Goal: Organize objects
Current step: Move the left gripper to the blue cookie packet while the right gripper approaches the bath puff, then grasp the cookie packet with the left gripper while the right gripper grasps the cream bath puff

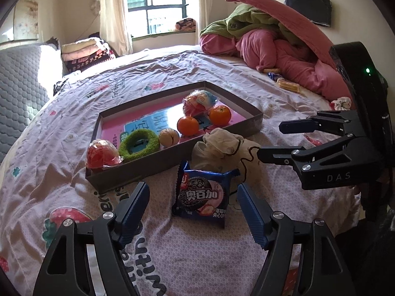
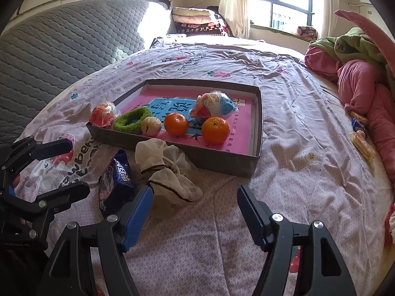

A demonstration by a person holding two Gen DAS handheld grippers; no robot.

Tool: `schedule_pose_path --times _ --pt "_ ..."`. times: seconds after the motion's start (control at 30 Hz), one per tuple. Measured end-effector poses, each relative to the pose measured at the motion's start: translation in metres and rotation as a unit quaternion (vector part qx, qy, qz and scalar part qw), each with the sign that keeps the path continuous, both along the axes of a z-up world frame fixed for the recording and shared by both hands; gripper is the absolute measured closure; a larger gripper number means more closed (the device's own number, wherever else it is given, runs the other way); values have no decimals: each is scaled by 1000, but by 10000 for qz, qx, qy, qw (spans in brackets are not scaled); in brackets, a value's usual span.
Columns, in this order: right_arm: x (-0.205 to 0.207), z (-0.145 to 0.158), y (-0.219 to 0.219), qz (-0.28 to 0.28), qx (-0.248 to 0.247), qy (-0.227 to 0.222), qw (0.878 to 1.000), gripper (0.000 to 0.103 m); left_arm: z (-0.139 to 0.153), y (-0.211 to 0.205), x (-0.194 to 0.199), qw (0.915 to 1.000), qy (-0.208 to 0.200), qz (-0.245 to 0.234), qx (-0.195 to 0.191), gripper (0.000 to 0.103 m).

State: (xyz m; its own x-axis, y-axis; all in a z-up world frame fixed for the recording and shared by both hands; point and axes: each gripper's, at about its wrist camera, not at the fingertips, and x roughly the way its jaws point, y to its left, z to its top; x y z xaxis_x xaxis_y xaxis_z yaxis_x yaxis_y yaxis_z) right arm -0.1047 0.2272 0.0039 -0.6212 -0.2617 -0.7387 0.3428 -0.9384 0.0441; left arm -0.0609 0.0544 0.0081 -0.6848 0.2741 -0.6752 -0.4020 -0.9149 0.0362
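Observation:
A shallow grey box (image 1: 138, 172) (image 2: 222, 162) with a pink floor lies on the bed. It holds two oranges (image 1: 188, 125) (image 2: 215, 129), a walnut (image 1: 168, 137), a green scrunchie (image 1: 138, 143) and two wrapped red snacks (image 1: 101, 155) (image 2: 212, 104). A blue cookie packet (image 1: 203, 196) (image 2: 116, 180) and a crumpled cream cloth (image 1: 222, 148) (image 2: 167, 170) lie in front of the box. My left gripper (image 1: 193, 197) is open just before the packet. My right gripper (image 2: 195, 197) is open and empty beside the cloth; it also shows in the left wrist view (image 1: 269, 140).
A pile of pink and green bedding (image 1: 271, 44) (image 2: 358, 74) fills the far right. Small wrapped snacks (image 1: 288, 85) (image 2: 361, 143) lie by it. Folded blankets (image 1: 84, 54) and a grey quilted headboard (image 2: 61, 44) are at the left.

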Motion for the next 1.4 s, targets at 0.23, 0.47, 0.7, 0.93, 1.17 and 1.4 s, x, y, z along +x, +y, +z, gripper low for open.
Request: schedule_pose_path --times 0.23,0.47,0.7,0.93,1.17,1.4 --pt "-3 -6 1 7 -52 -124 9999 33 -18 4 -5 9996 -183 -77 -192 26" --pt "-5 -14 -3 77 -16 -282 9996 33 -33 10 -12 9987 -339 -99 -356 26" --pt "-10 -23 -12 163 55 -393 9991 33 -40 10 -23 9984 -445 -30 -344 26" --pt "-26 -35 -19 98 97 -457 9989 33 -46 8 -41 9978 -619 175 -190 26" --pt "-43 -37 -19 -10 -118 -528 9985 37 -51 10 -55 9964 -787 303 -55 26" --pt "-52 -38 -21 -39 -399 -592 9974 56 -54 10 -62 9962 -797 335 47 26"
